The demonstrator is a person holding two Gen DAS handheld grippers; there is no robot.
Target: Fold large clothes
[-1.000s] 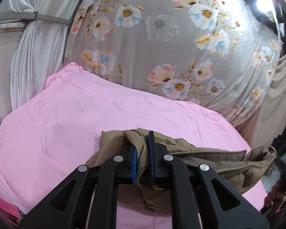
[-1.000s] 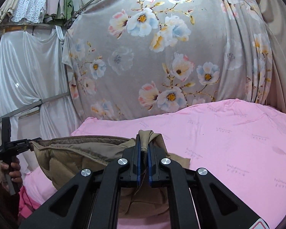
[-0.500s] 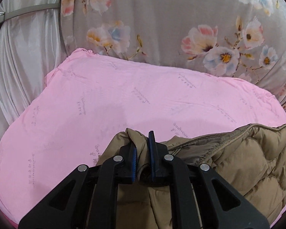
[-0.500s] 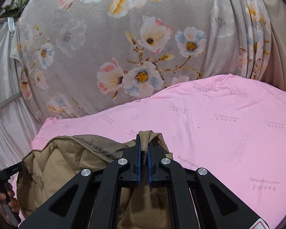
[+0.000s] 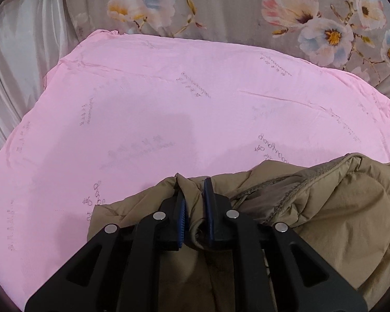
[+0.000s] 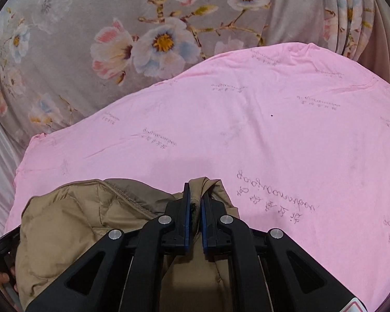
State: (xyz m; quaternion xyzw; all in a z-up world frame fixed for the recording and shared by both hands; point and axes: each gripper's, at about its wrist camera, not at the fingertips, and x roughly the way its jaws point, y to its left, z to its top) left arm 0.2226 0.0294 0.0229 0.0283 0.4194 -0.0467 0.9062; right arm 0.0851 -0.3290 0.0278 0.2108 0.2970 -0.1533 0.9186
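Presently the jacket spans both grippers: left gripper opening around its fold, right gripper clamped, pink bed ahead.

Left gripper is pointing steeply down and forward, black linkage arms spreading toward the camera, blue-lined pads showing. Its jaws are opening slightly, a fold of tan jacket still sitting between them and touching both pads. Right gripper is angling down less steeply, jaws standing nearly closed and pinching a thin bunch of the same jacket. In the right wrist view, the left gripper's black handle is showing at the far left edge, with fingers of the person's hand wrapping it.
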